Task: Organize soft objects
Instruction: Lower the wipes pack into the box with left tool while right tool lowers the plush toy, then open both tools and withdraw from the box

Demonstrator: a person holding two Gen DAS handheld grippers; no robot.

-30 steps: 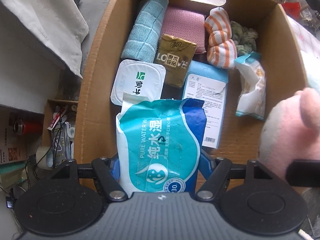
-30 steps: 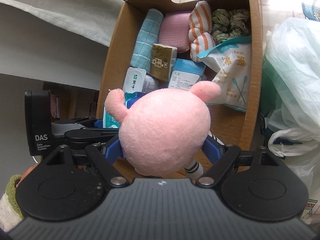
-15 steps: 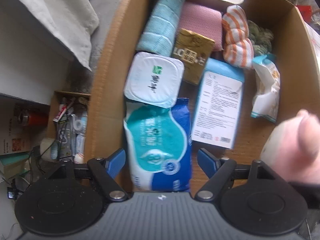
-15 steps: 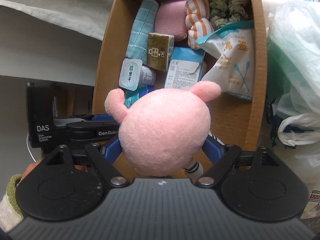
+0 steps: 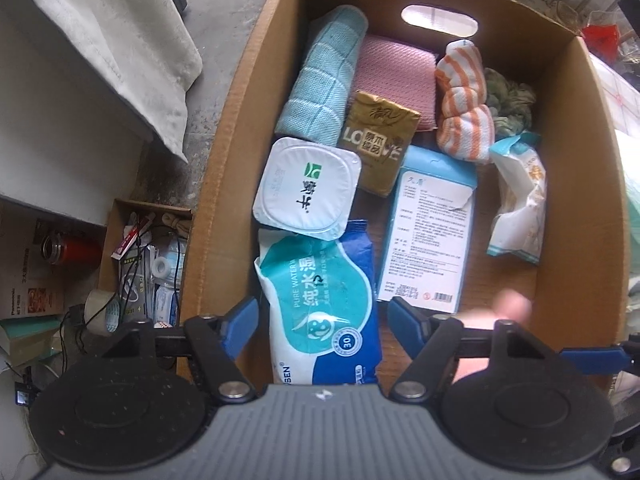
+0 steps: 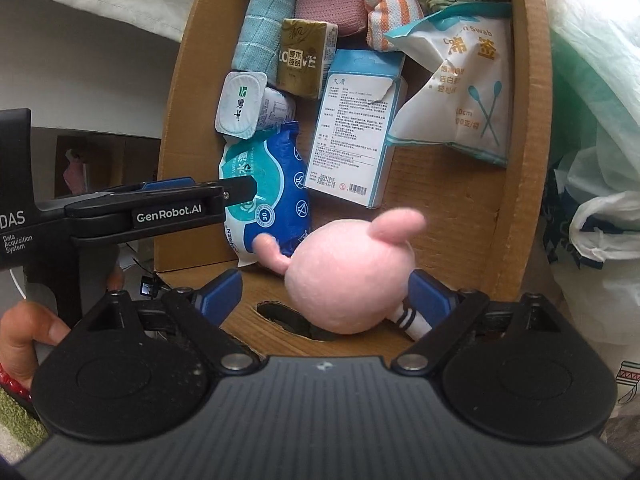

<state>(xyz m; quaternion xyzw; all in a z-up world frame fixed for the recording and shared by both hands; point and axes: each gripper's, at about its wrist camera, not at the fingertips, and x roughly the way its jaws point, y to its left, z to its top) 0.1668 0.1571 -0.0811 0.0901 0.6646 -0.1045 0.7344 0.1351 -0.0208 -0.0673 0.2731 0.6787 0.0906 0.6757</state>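
The right gripper [image 6: 324, 292] is opening and has let the pink plush toy [image 6: 348, 280] drop from its earlier clamp onto the bare near end of the cardboard box [image 6: 528, 160]. The left gripper [image 5: 320, 320], jaws closing but touching nothing, hovers over the wet-wipes pack [image 5: 320, 300] it released, so both items look stowed.

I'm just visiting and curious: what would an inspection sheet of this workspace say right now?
Surface: cardboard box, brown floor partly bare.
Job's things: pink plush toy by the near wall; wipes pack, rolled blue towel, striped cloth.
Clutter: yogurt cup, swab bag.
Grippers: left gripper closing, clear of the wipes; right gripper opening around the toy.
Cables: black cable beside the box.
Surroundings: plastic bags, white cloth.
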